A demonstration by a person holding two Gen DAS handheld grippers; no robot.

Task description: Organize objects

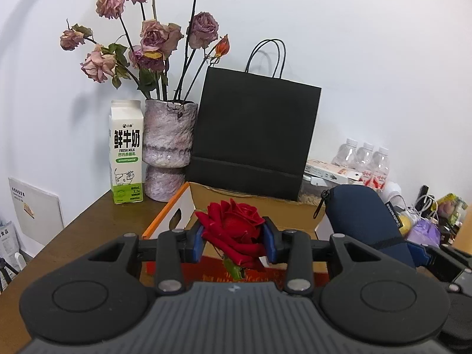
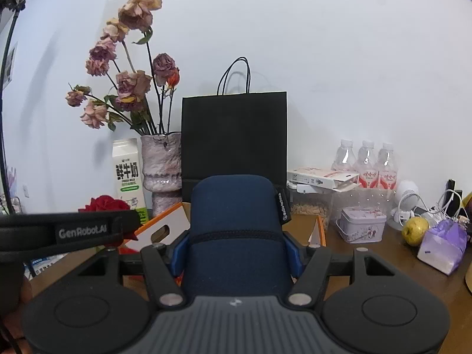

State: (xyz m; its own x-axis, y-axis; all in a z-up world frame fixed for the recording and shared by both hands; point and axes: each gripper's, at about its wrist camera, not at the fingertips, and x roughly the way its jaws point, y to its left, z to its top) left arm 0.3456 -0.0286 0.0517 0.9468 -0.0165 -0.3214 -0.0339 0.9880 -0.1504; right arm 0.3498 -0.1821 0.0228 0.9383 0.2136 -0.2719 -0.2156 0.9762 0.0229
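Left hand-held gripper [image 1: 236,240] around red rose [image 1: 233,230]

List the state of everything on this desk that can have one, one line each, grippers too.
Left gripper: shut on the red rose.
Red rose: held above the desk, bloom upright.
Right gripper: shut on the navy zip pouch.
Navy zip pouch: held, zipped closed.
Milk carton: upright, closed.
Vase: upright, holding dried roses, wilted.
Black paper bag: standing, handles up.
Cardboard box: open.
Water bottles: upright, capped.
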